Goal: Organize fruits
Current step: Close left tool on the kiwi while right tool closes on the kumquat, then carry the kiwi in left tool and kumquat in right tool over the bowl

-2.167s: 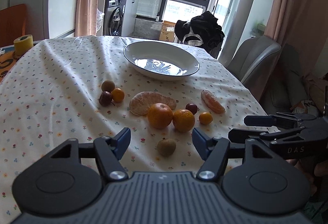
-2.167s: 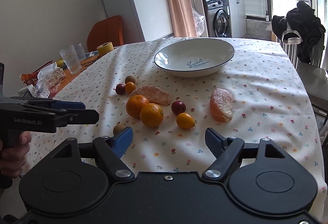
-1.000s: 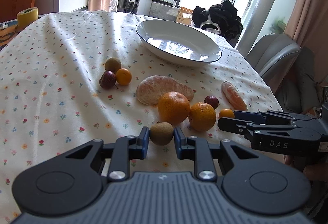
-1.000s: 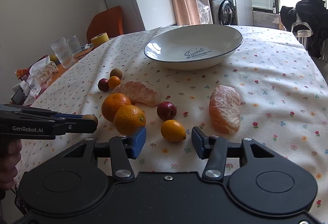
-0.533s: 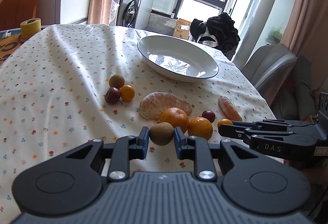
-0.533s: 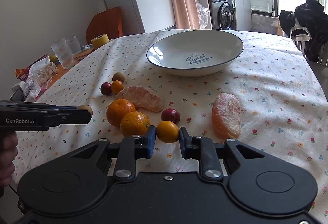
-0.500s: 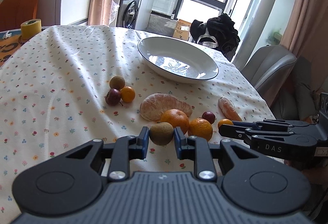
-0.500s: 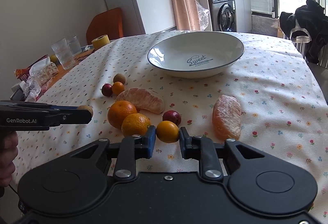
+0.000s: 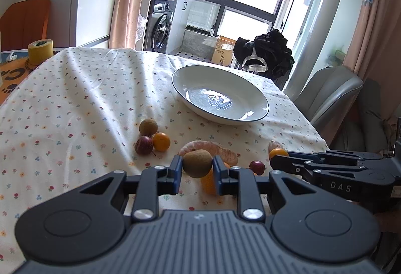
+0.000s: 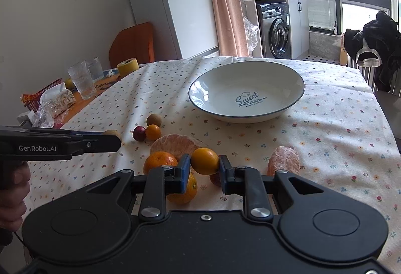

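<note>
Left hand-held gripper point(image 9: 197, 167), open over the fruit 2.2 s ago, now clamps the brown kiwi point(image 9: 197, 163) and has raised it off the bench point(image 9: 62, 103). Right hand-held gripper point(image 10: 204, 165), likewise open then, now grips the small orange kumquat point(image 10: 204, 160), lifted clear of the cloth toward 12 o'clock, nearer the plate point(image 10: 246, 95).

A brown kiwi point(image 9: 197, 163) and a small orange kumquat point(image 10: 204, 161) are each held up clear of the counter. Two oranges point(image 10: 160, 160), peeled segments point(image 10: 283, 160) and small fruits point(image 10: 153, 131) lie before the empty white bowl point(image 10: 246, 90).
</note>
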Action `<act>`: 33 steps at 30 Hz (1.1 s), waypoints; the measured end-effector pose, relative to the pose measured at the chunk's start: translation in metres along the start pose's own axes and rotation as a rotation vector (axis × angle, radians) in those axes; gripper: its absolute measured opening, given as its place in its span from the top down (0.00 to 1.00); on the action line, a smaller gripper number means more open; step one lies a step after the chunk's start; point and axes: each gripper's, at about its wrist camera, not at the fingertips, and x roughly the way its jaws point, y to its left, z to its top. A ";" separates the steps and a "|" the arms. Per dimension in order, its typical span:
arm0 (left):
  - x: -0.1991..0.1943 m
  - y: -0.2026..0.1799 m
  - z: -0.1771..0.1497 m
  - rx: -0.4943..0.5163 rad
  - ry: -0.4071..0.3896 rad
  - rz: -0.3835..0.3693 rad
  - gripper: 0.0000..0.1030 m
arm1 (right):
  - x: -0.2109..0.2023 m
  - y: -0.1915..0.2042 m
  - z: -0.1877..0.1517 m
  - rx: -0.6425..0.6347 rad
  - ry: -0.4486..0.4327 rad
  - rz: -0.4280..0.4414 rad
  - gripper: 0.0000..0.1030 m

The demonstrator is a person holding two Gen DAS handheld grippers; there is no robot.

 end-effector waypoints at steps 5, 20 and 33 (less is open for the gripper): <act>0.004 -0.003 0.010 0.011 -0.013 -0.006 0.76 | 0.002 -0.002 0.009 0.005 -0.022 0.000 0.78; 0.025 -0.007 0.032 0.031 -0.024 -0.018 0.77 | 0.014 -0.014 0.027 0.023 -0.059 -0.015 0.78; 0.054 -0.005 0.052 0.045 -0.005 -0.026 0.77 | 0.033 -0.030 0.035 0.064 -0.068 -0.028 0.78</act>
